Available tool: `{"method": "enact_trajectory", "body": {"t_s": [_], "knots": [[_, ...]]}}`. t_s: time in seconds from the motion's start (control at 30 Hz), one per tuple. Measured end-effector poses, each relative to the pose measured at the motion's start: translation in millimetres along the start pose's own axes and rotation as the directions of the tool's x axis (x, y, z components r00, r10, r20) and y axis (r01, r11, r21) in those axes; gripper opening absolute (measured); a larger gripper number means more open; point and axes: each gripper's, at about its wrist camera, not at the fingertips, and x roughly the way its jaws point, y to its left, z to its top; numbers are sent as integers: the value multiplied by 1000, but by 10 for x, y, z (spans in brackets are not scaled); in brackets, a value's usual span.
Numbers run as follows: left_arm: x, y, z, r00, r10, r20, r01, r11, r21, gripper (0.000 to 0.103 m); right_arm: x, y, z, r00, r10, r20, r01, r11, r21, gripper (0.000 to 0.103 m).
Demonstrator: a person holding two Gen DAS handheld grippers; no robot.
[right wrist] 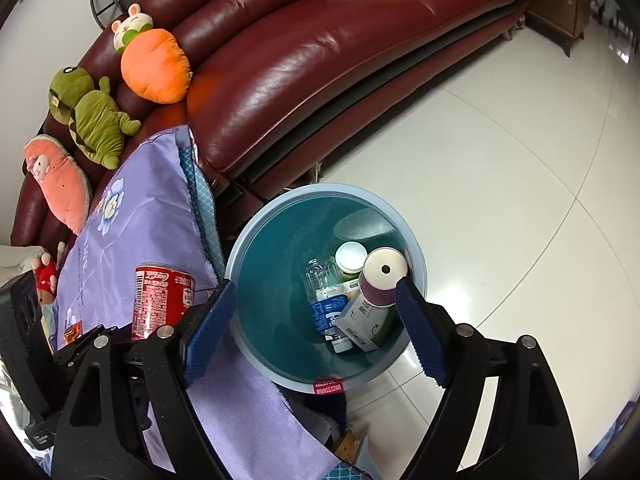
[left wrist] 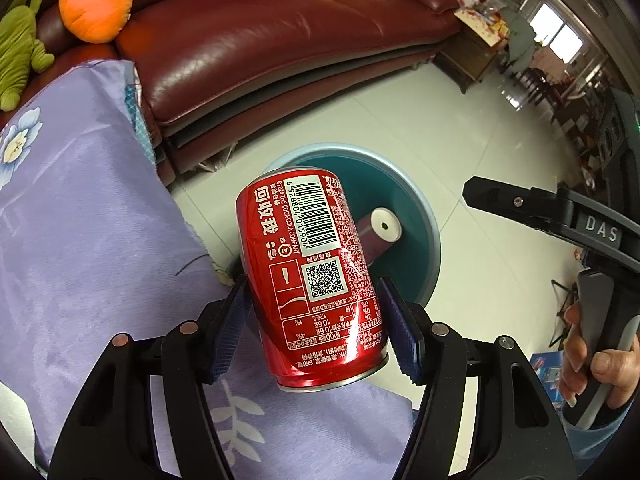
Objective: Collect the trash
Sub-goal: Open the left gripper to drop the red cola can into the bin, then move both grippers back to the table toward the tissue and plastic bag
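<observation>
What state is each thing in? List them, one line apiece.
Left gripper: shut on the cola can.
Cola can: held, tilted, lifted.
Right gripper: open, empty, above the bin.
Trash bin: open, partly filled.
Plastic bottle: lying inside the bin.

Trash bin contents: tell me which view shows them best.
The right wrist view. It looks straight down into the trash bin, showing a clear bottle, a carton and a purple cup. In the left wrist view the red can hides most of the bin; only the cup shows.
</observation>
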Motion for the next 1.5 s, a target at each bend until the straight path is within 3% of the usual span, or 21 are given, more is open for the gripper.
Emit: {"method": "enact_trajectory", "body": {"t_s": [0.2, 0.33, 0.63, 0.83, 1.13, 1.5], "knots": [[163, -87, 81, 1000, -15, -25, 16, 1000, 19, 67, -10, -81, 4, 1000, -19, -3, 19, 1000, 18, 78], [236, -104, 66, 999, -4, -34, 5, 1000, 23, 84, 4, -111, -7, 1000, -27, -11, 27, 999, 25, 78], [199, 52, -39, 999, -12, -32, 11, 1000, -10, 84, 64, -46, -30, 998, -43, -34, 44, 999, 20, 78], [102, 89, -142, 1000, 5, -17, -6, 1000, -18, 91, 47, 37, -70, 997, -62, -47, 63, 998, 3, 83], [-159, 305, -343, 1000, 0, 8, 0, 998, -68, 92, -92, 326, -173, 996, -74, -42, 72, 997, -35, 83], [-729, 791, -755, 996, 36, 77, -25, 990, -136, 92, -224, 1021, -471, 998, -48, -46, 42, 991, -129, 83]]}}
